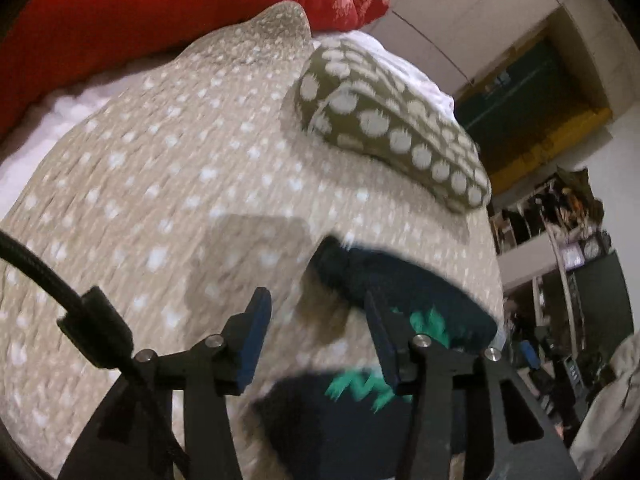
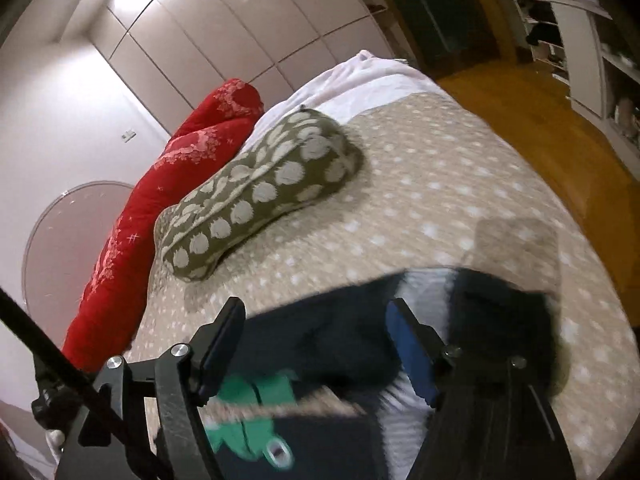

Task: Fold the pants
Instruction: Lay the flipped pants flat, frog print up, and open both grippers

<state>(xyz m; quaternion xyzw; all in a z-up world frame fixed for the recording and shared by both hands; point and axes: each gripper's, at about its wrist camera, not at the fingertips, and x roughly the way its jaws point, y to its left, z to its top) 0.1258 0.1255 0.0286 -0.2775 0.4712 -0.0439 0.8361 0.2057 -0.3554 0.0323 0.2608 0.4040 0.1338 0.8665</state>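
The dark navy pants with green print [image 2: 320,344] lie on the beige white-dotted bedspread [image 2: 440,184] at the lower centre; the left gripper [image 1: 316,328] stands half wide, empty; the right gripper [image 2: 316,340] – wide, gripping nothing.

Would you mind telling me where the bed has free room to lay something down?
The dotted beige bedspread lies bare between the olive spotted pillow and the bed's floor-side edge. Another bare stretch runs below the red quilt. The near part is crowded by the dark pants.
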